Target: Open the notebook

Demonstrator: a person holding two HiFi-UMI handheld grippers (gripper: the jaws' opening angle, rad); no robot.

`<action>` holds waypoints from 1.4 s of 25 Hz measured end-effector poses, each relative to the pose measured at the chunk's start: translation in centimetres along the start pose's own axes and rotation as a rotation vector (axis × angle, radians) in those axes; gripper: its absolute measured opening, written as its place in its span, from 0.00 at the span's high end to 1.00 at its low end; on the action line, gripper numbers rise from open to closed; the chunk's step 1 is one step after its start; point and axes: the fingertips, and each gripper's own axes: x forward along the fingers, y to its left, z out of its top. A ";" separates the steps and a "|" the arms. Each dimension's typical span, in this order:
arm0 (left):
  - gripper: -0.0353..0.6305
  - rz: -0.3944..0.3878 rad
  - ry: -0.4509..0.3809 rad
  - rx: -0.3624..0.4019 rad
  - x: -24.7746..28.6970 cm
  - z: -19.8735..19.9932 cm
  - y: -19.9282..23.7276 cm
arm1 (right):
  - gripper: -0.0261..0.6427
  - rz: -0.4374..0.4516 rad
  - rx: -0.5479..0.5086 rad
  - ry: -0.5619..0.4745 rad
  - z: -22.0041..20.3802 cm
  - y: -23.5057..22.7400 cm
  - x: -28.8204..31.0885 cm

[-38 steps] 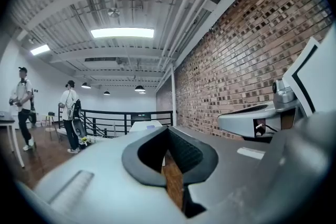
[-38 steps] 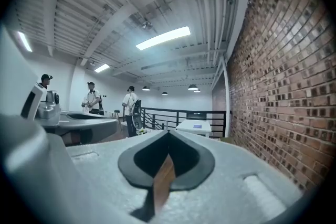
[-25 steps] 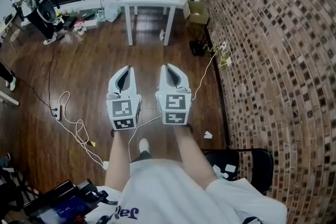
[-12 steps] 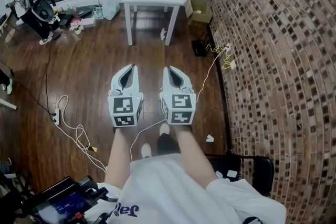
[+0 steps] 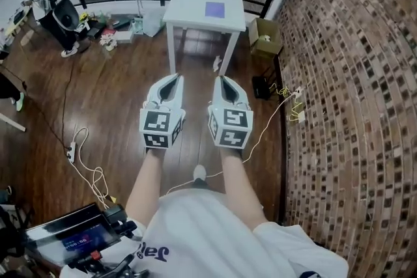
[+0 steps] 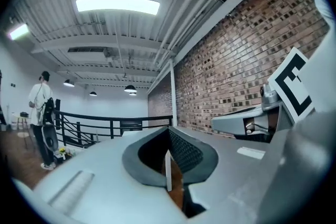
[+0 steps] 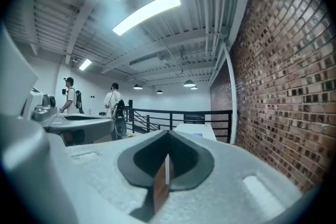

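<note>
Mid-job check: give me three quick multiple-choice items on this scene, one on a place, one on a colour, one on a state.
1. The notebook lies: A on the floor; B on the white table; C in the cardboard box.
2. Its cover is: A red; B purple; C green.
3. The right gripper is: A shut and empty; B wide open; C shut on the notebook.

Key: 1 B, it lies flat on the tabletop, ahead of both grippers. 2 B, it shows as a purple square against the white top. 3 A, its jaws meet with nothing between them.
</note>
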 end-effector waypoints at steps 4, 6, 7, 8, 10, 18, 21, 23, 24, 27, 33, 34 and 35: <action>0.92 0.065 -0.004 0.005 5.1 1.0 1.9 | 0.97 0.012 0.017 -0.033 1.8 -3.6 4.3; 0.92 0.093 0.011 0.008 7.1 0.6 2.6 | 0.97 0.037 0.013 -0.023 1.5 -4.6 6.3; 0.92 0.099 0.021 0.004 8.0 0.4 2.8 | 0.97 0.048 0.014 -0.015 1.1 -5.0 7.3; 0.92 0.102 0.029 -0.001 8.8 0.2 2.9 | 0.97 0.058 0.019 -0.007 0.9 -5.4 8.3; 0.92 0.108 0.047 -0.009 10.6 -0.2 3.4 | 0.97 0.081 0.027 0.005 0.6 -5.7 10.3; 0.92 0.101 0.039 -0.016 19.8 -2.0 8.6 | 0.97 0.122 0.009 0.021 -0.1 -6.2 20.1; 0.92 0.087 0.033 -0.048 24.7 -1.9 11.3 | 0.97 0.102 -0.002 0.020 0.3 -7.6 25.1; 0.92 0.075 0.029 -0.089 28.4 -1.9 13.4 | 0.97 0.082 -0.020 0.030 0.8 -8.6 28.5; 0.92 0.067 0.021 -0.105 30.2 -1.5 14.5 | 0.97 0.075 -0.032 0.029 1.3 -8.8 30.3; 0.92 0.036 0.005 -0.120 35.1 -0.7 17.9 | 0.97 0.065 -0.052 0.021 3.0 -8.9 35.7; 0.92 -0.031 0.021 -0.149 43.4 -2.5 21.6 | 0.97 0.019 -0.019 0.054 2.9 -10.9 45.2; 0.92 -0.036 0.030 -0.153 44.5 -3.2 22.1 | 0.97 0.020 -0.017 0.066 2.4 -11.0 46.5; 0.92 -0.045 0.042 -0.155 45.5 -3.8 22.4 | 0.97 0.024 -0.010 0.080 1.9 -11.2 47.6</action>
